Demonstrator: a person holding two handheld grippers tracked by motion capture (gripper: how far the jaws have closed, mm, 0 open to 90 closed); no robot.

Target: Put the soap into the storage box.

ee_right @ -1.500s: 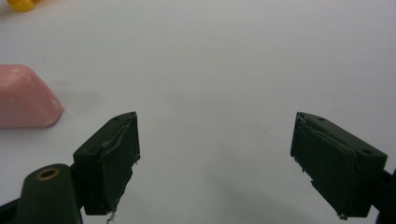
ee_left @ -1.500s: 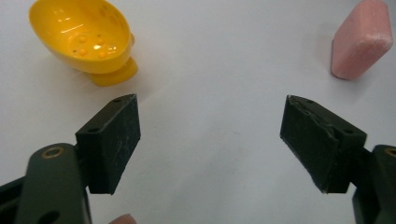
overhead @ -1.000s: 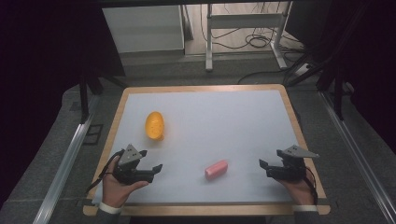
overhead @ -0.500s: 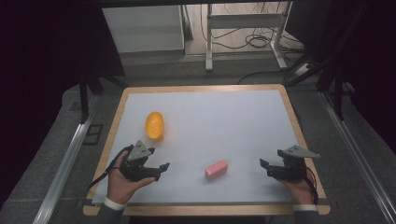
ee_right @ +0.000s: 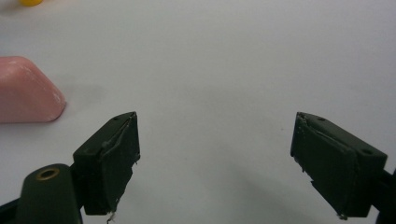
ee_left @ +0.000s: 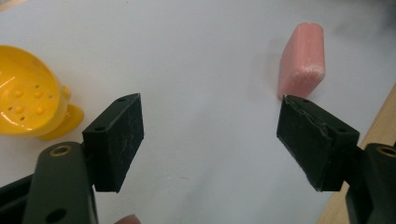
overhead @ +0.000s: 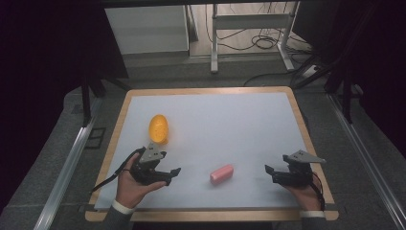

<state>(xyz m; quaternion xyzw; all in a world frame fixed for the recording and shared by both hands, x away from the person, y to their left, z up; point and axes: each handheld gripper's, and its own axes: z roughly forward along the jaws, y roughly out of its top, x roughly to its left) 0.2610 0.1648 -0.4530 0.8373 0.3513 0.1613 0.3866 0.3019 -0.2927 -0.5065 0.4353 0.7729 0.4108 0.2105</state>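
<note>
A pink soap-like bar [overhead: 221,174] lies on the white board near its front edge. A yellow oval dish [overhead: 158,128] with small bumps inside sits at the left. My left gripper [overhead: 172,176] hovers just in front of the dish, pointing right toward the bar. Its jaws have just been closing a little but still stand wide, with nothing between them. In the left gripper view [ee_left: 210,135] the bar [ee_left: 302,58] is beyond the right jaw and the dish [ee_left: 28,100] is at the left. My right gripper [overhead: 269,173] rests open at the front right; its own view [ee_right: 215,158] has the bar [ee_right: 25,91] at the left.
The white board [overhead: 230,124] has a wooden rim [overhead: 206,90]. Metal rails [overhead: 67,167] run along both sides of the table. Table legs and cables [overhead: 258,40] stand on the floor beyond the far edge.
My left hand has moved right, toward the pink bar, and risen slightly. The right hand, the bar and the dish have stayed where they were.
</note>
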